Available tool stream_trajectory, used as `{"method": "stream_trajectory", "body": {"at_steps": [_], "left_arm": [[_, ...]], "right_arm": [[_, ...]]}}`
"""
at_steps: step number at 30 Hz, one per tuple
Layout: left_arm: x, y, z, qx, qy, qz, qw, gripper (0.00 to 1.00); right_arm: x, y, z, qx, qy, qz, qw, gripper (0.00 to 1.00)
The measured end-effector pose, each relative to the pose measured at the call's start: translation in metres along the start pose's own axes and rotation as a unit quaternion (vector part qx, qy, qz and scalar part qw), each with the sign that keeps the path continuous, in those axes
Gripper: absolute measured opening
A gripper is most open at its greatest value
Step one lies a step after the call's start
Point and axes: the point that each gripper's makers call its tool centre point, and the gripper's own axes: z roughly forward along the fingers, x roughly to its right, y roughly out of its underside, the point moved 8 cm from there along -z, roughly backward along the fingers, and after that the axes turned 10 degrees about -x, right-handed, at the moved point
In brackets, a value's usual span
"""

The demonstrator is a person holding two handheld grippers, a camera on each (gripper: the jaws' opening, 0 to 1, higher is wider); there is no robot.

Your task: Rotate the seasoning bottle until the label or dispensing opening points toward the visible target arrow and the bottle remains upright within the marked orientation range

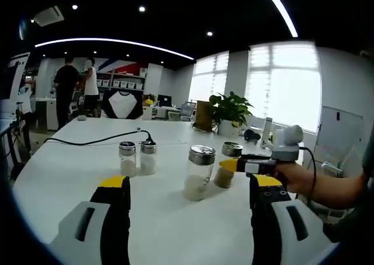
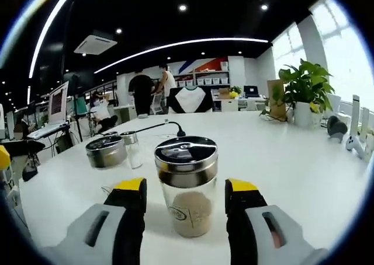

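A glass seasoning bottle with a metal lid and brown contents stands upright on the white table. My right gripper is open around it, with a small gap on each side of the glass. In the left gripper view the same bottle stands at the right, and the right gripper comes in from the right, held by a hand. My left gripper is open and low over the table. Just beyond it is a taller bottle with white contents.
Two small shakers stand to the left beside a black cable. A potted plant and small devices sit at the far right of the table. People stand far back by shelves. A metal-lidded bottle stands to the left.
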Motion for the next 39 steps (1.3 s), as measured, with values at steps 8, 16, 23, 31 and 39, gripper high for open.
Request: {"method": "stream_trajectory", "body": {"at_steps": [8,16,23,31,39], "left_arm": [[0.0017,-0.0006,-0.0003,0.002,0.003,0.000,1.0000,0.89],[-0.0005,0.0001,-0.0035,0.003,-0.002,-0.002,1.0000,0.89],[-0.0007,0.0000,-0.0036,0.004,-0.002,-0.002,1.0000,0.89],[0.0006,0.0002,-0.0029,0.005,0.000,-0.003,1.0000,0.89],[0.0002,0.0007,-0.0032,0.004,-0.001,-0.003,1.0000,0.89]], "right_arm": [[0.0005,-0.0012,0.0026,0.007,0.015,-0.002,0.9999,0.47],[0.0019,-0.0031,0.0050,0.006,0.006,-0.010,0.9999,0.39],[0.0034,-0.0038,0.0064,0.004,0.007,-0.019,0.9998,0.38],[0.0034,-0.0035,0.0062,0.003,0.005,-0.024,0.9997,0.38],[0.0046,-0.0034,0.0056,0.001,-0.001,-0.027,0.9996,0.38]]}}
